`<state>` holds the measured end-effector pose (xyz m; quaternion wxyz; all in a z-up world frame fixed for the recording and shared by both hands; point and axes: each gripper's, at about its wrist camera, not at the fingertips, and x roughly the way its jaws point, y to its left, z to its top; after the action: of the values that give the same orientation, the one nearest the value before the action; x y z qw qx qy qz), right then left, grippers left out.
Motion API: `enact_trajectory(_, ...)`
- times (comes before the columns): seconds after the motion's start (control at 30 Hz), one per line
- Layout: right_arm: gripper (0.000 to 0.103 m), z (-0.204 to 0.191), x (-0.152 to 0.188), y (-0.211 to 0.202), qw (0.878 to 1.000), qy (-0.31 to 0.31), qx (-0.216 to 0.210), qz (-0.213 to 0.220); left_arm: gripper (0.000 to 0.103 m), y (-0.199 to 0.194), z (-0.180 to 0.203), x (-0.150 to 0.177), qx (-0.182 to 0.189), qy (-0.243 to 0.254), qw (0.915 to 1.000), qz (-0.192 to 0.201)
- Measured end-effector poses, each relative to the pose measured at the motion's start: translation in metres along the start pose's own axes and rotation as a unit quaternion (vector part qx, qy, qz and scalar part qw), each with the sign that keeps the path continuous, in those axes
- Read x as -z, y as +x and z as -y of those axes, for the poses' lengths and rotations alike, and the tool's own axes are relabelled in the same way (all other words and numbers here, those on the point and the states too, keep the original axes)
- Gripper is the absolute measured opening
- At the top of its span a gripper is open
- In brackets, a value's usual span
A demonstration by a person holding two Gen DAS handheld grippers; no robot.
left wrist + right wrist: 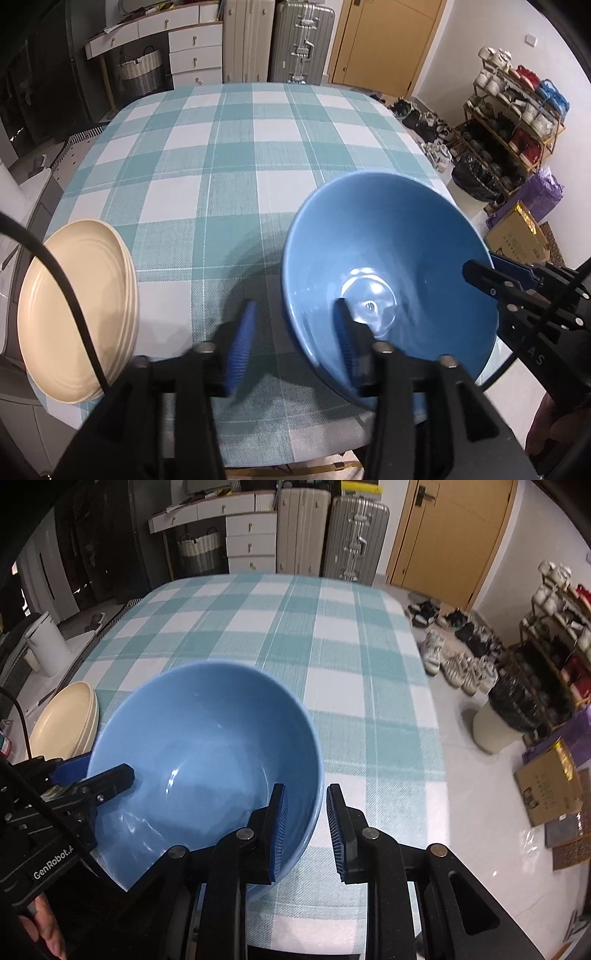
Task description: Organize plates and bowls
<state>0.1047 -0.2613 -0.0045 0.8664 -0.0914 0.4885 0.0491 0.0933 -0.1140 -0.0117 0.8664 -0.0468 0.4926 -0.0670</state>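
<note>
Here the glossy blue ceramic bowl (207,753) sits on the checked tablecloth (295,627), its rim between both tongs. The left gripper (295,339) is spread; the right gripper (304,823) seemingly straddles, unpinched. Next: withdraw, toward the cream plates (77,314) left.

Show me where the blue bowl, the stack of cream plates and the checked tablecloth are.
blue bowl (207,738): right wrist view, inner wall.
stack of cream plates (59,295): left wrist view, top plate's face.
checked tablecloth (240,147): left wrist view, bare middle area.
</note>
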Motion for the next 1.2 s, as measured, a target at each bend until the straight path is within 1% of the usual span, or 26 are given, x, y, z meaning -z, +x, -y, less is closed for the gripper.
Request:
enact_trajectory(0.07, 0.027, -0.001, 0.000, -0.010, 1.000, 0.001, 0.006, 0.023, 0.051, -0.005, -0.003, 0.000, 0.000, -0.009, 0.9999, 0.011)
enact_trajectory(0.13, 0.035, -0.003, 0.001, -0.020, 0.999, 0.003, 0.014, 0.047, 0.051, -0.010, -0.006, 0.001, 0.003, -0.014, 0.9996, 0.022)
enact_trajectory(0.17, 0.044, -0.003, 0.002, -0.026, 0.998, 0.006, 0.012, 0.061, 0.051, -0.012, -0.007, 0.002, 0.000, -0.015, 0.9995, 0.028)
enact_trajectory(0.2, 0.053, -0.002, 0.004, -0.032, 0.997, 0.013, 0.004, 0.076, 0.052, -0.015, -0.009, 0.005, -0.001, -0.017, 0.9992, 0.037)
enact_trajectory(0.27, 0.059, 0.001, 0.013, -0.045, 0.992, 0.039, -0.028, 0.119, 0.052, -0.021, -0.012, 0.008, 0.006, -0.019, 0.9985, 0.052)
enact_trajectory(0.33, 0.061, 0.002, 0.020, -0.052, 0.987, 0.056, -0.049, 0.144, 0.053, -0.028, -0.016, 0.013, 0.006, -0.020, 0.9974, 0.070)
enact_trajectory(0.37, 0.061, 0.001, 0.024, -0.055, 0.984, 0.062, -0.054, 0.155, 0.055, -0.031, -0.017, 0.014, 0.005, -0.021, 0.9969, 0.076)
enact_trajectory(0.43, 0.061, -0.002, 0.031, -0.061, 0.980, 0.069, -0.067, 0.176, 0.063, -0.038, -0.021, 0.018, 0.003, -0.023, 0.9955, 0.092)
enact_trajectory(0.47, 0.061, -0.003, 0.036, -0.065, 0.976, 0.072, -0.078, 0.190, 0.074, -0.042, -0.023, 0.020, -0.004, -0.025, 0.9946, 0.101)
enact_trajectory(0.5, 0.063, -0.005, 0.039, -0.067, 0.974, 0.072, -0.083, 0.198, 0.081, -0.050, -0.026, 0.024, -0.015, -0.030, 0.9920, 0.122)
enact_trajectory(0.53, 0.064, -0.008, 0.042, -0.070, 0.971, 0.071, -0.088, 0.210, 0.082, -0.056, -0.028, 0.027, -0.019, -0.031, 0.9896, 0.140)
enact_trajectory(0.57, 0.068, -0.010, 0.045, -0.073, 0.969, 0.068, -0.090, 0.220, 0.083, -0.063, -0.029, 0.031, -0.021, -0.027, 0.9871, 0.156)
enact_trajectory(0.63, 0.072, -0.016, 0.052, -0.080, 0.964, 0.061, -0.093, 0.241, 0.084, -0.071, -0.031, 0.037, -0.028, -0.019, 0.9842, 0.174)
enact_trajectory(0.7, 0.081, -0.021, 0.059, -0.086, 0.958, 0.057, -0.100, 0.264, 0.086, -0.078, -0.033, 0.042, -0.035, -0.010, 0.9810, 0.190)
enact_trajectory(0.73, 0.084, -0.023, 0.063, -0.090, 0.954, 0.056, -0.104, 0.277, 0.087, -0.082, -0.034, 0.045, -0.036, -0.006, 0.9787, 0.202)
enact_trajectory(0.8, 0.091, -0.028, 0.072, -0.095, 0.943, 0.055, -0.117, 0.306, 0.096, -0.092, -0.038, 0.053, -0.045, -0.003, 0.9712, 0.234)
enact_trajectory(0.87, 0.094, -0.033, 0.075, -0.099, 0.936, 0.048, -0.131, 0.323, 0.103, -0.100, -0.042, 0.060, -0.058, 0.000, 0.9640, 0.260)
enact_trajectory(0.9, 0.097, -0.036, 0.078, -0.103, 0.931, 0.042, -0.132, 0.337, 0.103, -0.103, -0.045, 0.064, -0.072, -0.001, 0.9581, 0.277)
enact_trajectory(0.97, 0.102, -0.040, 0.081, -0.108, 0.927, 0.038, -0.119, 0.354, 0.103, -0.107, -0.050, 0.069, -0.083, 0.000, 0.9502, 0.300)
enact_trajectory(1.0, 0.102, -0.041, 0.083, -0.110, 0.925, 0.039, -0.113, 0.360, 0.103, -0.107, -0.052, 0.070, -0.086, 0.000, 0.9479, 0.307)
enact_trajectory(1.03, 0.102, -0.040, 0.083, -0.111, 0.924, 0.041, -0.115, 0.361, 0.103, -0.106, -0.055, 0.070, -0.086, 0.000, 0.9474, 0.308)
enact_trajectory(1.13, 0.102, -0.034, 0.084, -0.110, 0.926, 0.057, -0.118, 0.354, 0.103, -0.102, -0.062, 0.068, -0.077, -0.003, 0.9500, 0.303)
enact_trajectory(1.2, 0.102, -0.029, 0.085, -0.109, 0.926, 0.070, -0.120, 0.352, 0.103, -0.099, -0.068, 0.071, -0.070, -0.013, 0.9496, 0.305)
